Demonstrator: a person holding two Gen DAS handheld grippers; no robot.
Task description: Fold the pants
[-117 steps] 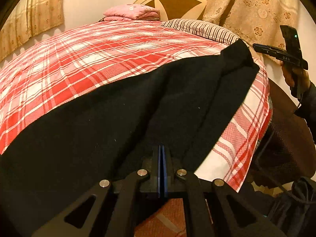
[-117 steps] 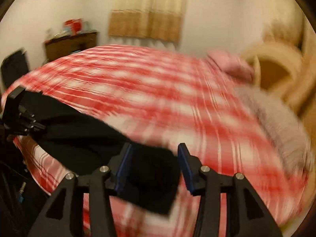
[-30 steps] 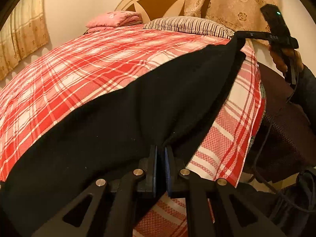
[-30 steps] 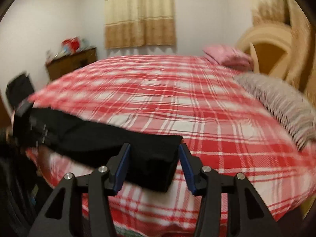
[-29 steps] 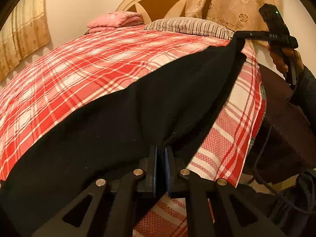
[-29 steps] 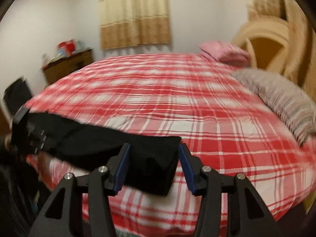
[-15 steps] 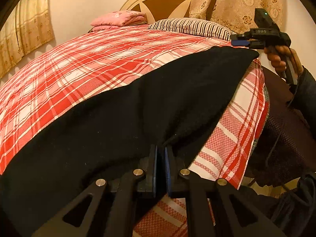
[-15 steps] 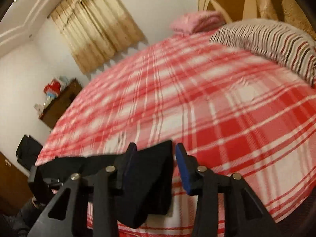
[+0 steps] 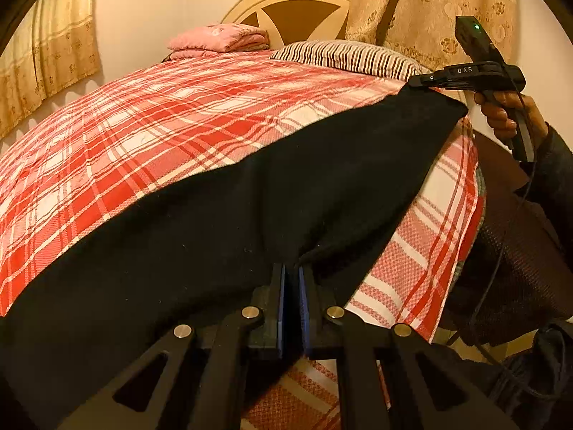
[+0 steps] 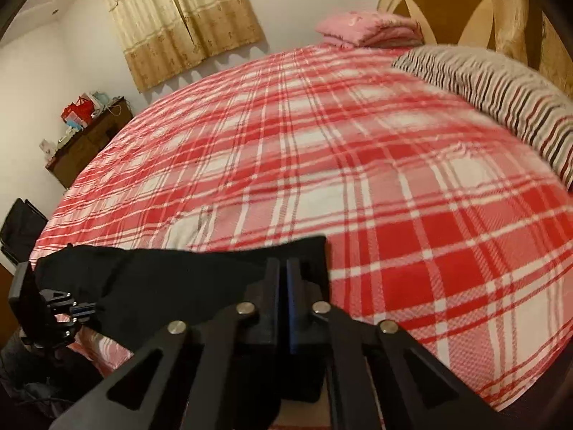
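A red plaid bedspread (image 9: pixel 186 114) covers the bed, a striped pillow (image 10: pixel 501 86) at two o'clock in my right view. The black pants (image 9: pixel 250 208) lie stretched along its near edge. My left gripper (image 9: pixel 290 279) is clamped on one end, my right gripper (image 10: pixel 283 272) pinched together on the other

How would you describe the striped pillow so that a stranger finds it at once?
Start from the large bed with the red and white plaid cover. At its head end, before the cream headboard, lies a long pillow with dark and white stripes. The folded pink blanket beside it is plain, not striped.
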